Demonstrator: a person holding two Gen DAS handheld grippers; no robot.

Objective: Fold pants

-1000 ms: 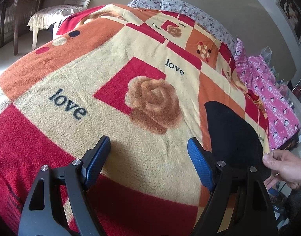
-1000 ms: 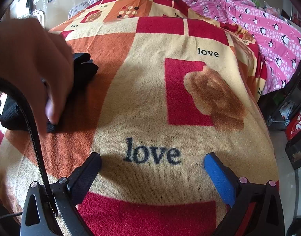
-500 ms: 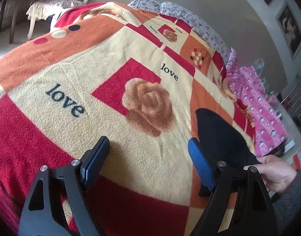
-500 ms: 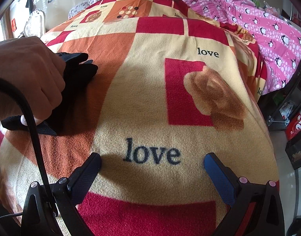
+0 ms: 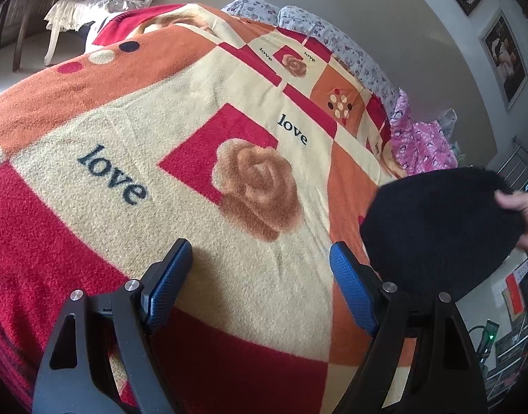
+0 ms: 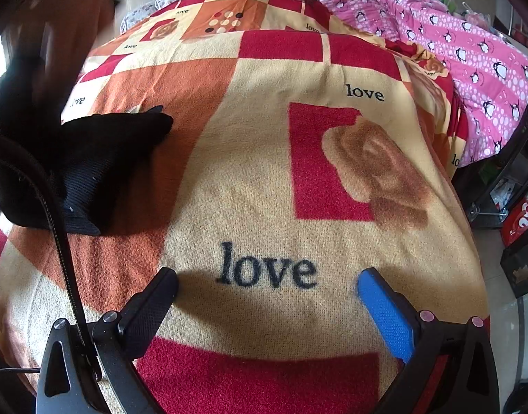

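Left gripper (image 5: 260,269): black frame with blue ribbed pads, fingers spread wide apart, nothing between them, just hanging over the blanket.
Right gripper (image 6: 267,293): same deal, fingers spread and holding nothing, parked above a "love" print.
Pants: the bunched black knit pants (image 5: 440,227) are off to the right of the left gripper, and a bare hand (image 5: 521,214) has them by the far edge. In the right wrist view the same dark heap (image 6: 84,162) sits on an orange square at the left side of the bed, partly lying on the blanket.
Bed cover: fuzzy red, orange and cream patchwork blanket (image 5: 181,114) with brown roses.
Background: pink penguin-print quilt (image 6: 471,55) along the far right, floral pillows (image 5: 333,38) at the head.
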